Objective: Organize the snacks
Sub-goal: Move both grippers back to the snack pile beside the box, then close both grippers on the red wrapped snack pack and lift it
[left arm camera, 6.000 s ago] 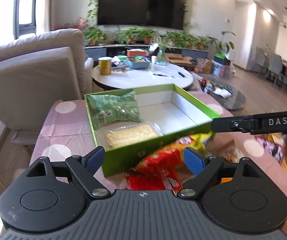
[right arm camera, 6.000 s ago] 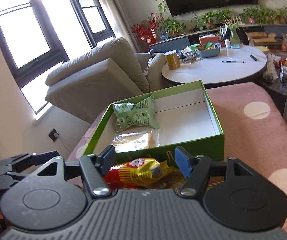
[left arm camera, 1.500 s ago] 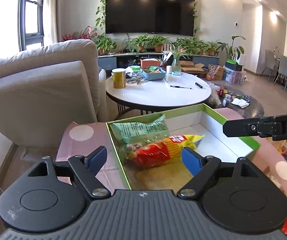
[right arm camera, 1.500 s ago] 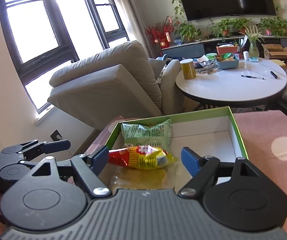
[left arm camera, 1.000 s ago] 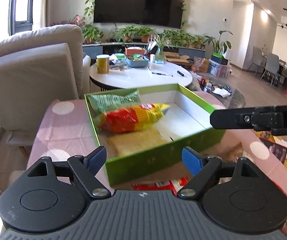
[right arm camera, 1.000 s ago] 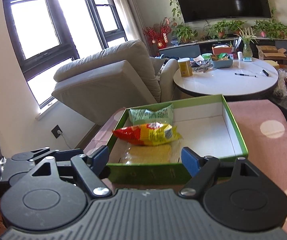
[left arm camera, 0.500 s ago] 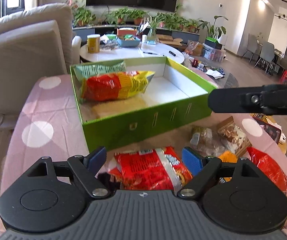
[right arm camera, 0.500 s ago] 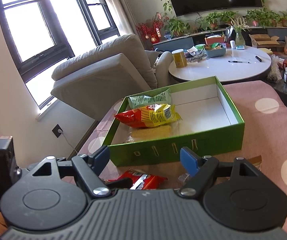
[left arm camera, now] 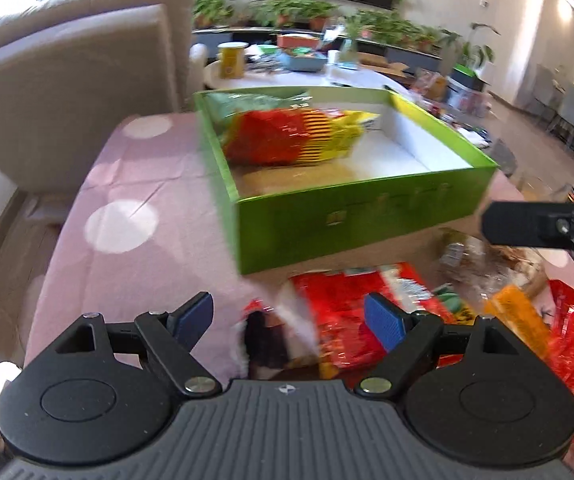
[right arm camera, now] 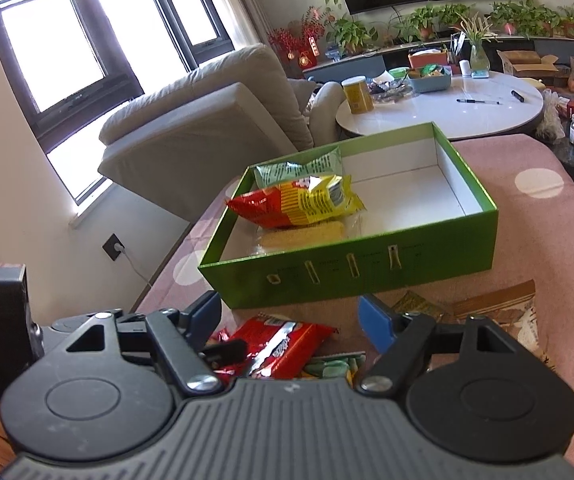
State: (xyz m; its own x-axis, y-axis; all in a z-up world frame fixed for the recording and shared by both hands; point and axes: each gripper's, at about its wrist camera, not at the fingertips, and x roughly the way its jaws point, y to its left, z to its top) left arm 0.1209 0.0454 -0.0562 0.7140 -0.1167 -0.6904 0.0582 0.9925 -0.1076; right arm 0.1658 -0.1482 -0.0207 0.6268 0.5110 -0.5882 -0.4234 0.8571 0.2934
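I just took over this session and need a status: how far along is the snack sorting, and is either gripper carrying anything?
Three packs lie in the green box: a green bag, a red-and-yellow bag and a clear pack of yellow snack. The left gripper and right gripper are both open and carry nothing. Left: the red packet and several other snacks on the pink cloth in front of the box.

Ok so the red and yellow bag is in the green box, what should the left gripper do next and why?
Probably lower the left gripper onto the red snack packet just ahead. Its jaws are open and empty, the packet lies on the pink cloth outside the green box, and the box's right half has bare floor.
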